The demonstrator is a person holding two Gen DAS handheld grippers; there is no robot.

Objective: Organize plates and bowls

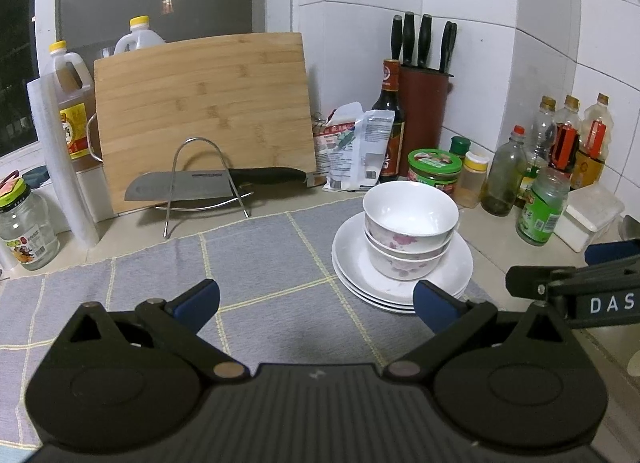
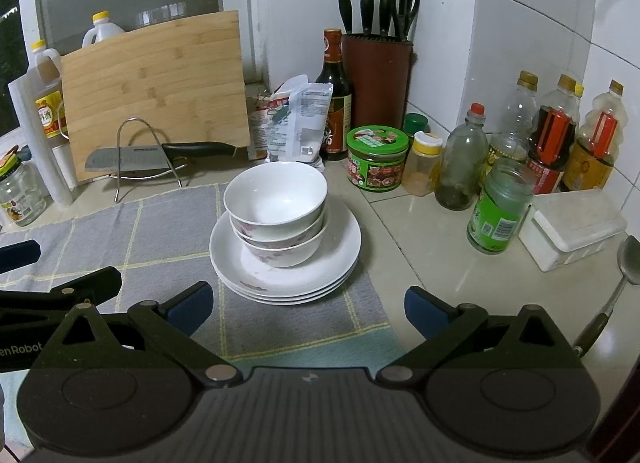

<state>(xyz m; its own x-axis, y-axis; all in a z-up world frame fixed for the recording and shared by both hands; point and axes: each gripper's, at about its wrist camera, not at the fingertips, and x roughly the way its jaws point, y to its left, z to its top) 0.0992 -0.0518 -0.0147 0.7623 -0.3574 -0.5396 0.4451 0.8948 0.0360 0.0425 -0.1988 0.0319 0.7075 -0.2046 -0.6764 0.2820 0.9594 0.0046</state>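
Note:
Three white plates (image 1: 352,263) (image 2: 340,259) lie stacked on a grey checked mat (image 1: 248,259) (image 2: 160,231). Nested white bowls with pink flowers (image 1: 408,223) (image 2: 276,207) stand on the top plate. My left gripper (image 1: 316,303) hovers open over the mat, just left of and nearer than the stack, nothing between its blue-padded fingers. My right gripper (image 2: 308,307) is open too, directly in front of the stack with nothing held. Each gripper shows at the edge of the other's view: the right one (image 1: 576,287) and the left one (image 2: 60,287).
A cleaver (image 1: 200,183) (image 2: 152,157) rests on a wire rack against a bamboo cutting board (image 1: 204,111) (image 2: 156,87). Sauce bottles, jars (image 2: 378,155) and a knife block (image 1: 422,111) (image 2: 376,79) crowd the tiled corner. A white box (image 2: 572,227) and a ladle (image 2: 616,283) lie right.

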